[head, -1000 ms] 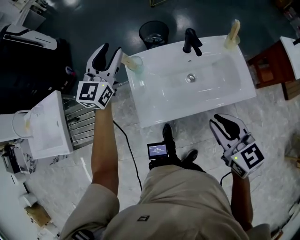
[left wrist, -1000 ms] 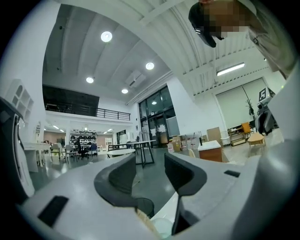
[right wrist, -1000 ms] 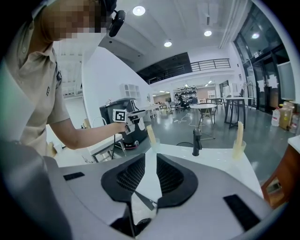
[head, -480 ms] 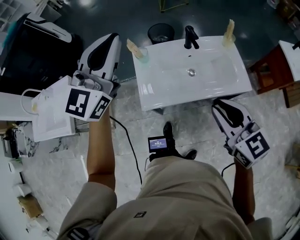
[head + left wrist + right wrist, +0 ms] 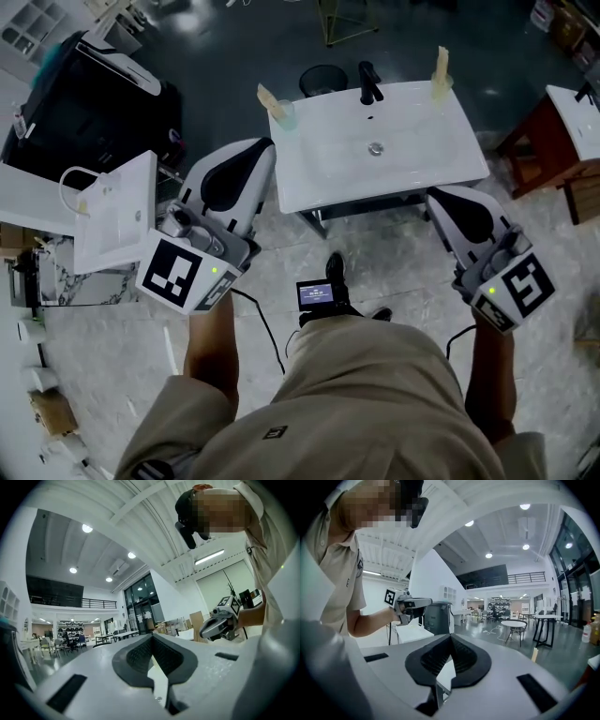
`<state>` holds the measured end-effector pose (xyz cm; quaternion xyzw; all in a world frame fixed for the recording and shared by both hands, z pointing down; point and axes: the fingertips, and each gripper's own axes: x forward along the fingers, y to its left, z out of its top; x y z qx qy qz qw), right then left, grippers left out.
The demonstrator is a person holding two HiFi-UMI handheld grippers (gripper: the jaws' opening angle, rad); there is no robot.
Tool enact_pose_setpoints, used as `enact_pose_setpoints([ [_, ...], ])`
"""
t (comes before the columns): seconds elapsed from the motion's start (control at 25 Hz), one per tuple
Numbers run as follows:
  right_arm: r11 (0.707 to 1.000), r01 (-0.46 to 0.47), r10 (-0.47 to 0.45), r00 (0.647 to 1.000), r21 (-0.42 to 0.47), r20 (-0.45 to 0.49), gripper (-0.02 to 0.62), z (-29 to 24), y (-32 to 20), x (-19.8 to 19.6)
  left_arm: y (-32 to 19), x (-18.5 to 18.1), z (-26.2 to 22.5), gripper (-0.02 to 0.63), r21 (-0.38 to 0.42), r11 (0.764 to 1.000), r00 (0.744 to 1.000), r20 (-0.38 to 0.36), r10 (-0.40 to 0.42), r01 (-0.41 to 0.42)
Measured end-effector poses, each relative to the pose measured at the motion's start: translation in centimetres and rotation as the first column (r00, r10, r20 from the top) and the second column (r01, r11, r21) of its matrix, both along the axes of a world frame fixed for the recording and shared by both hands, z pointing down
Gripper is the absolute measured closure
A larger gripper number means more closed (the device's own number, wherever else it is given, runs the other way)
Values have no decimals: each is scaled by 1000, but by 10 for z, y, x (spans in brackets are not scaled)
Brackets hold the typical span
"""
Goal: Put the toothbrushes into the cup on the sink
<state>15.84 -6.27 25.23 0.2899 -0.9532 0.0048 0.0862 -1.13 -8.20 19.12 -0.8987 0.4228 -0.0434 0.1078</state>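
Both toothbrushes appeared to be in place. One toothbrush (image 5: 269,97) leaned out of the left cup (image 5: 284,114) at the back-left corner of the white sink (image 5: 394,183). A second toothbrush (image 5: 441,64) stood in the right cup (image 5: 441,88) at the back-right corner, and the black tap (image 5: 368,82) sat between them on the back edge.

The left gripper (image 5: 255,148) hung off the sink's front-left corner and the right gripper (image 5: 444,195) off its front-right corner, neither touching anything. The jaws of both had just been closing and had met pad to pad, with nothing between them.

The likely trouble lay with the left cup. It sat hard against the corner with its brush tilted outward past the edge, so a brush from a passing gripper or sleeve could have sent the cup and its contents to the floor. The right cup sat equally close to its edge, though its brush stood straighter. Had either brush needed resetting, the closed jaws would have had to open before going in. A push with shut tips would more probably have toppled a cup than righted a brush.
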Motion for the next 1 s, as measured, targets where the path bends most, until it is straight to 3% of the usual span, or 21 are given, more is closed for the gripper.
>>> enact_pose_setpoints([
  [0.2,1000,10,-10,1000,21,-4,592,-13,27,12,39,23,3,601,-4,1000,1000,3,6,-6],
  [0.48,1000,8,-8,1000,29,-9,592,-20,47,29,57,47,6,601,-12,999,999,-7,33,-33],
  [1.0,999,15,-15,1000,34,-16,592,-25,69,37,75,56,7,601,-18,999,1000,-5,31,-31],
])
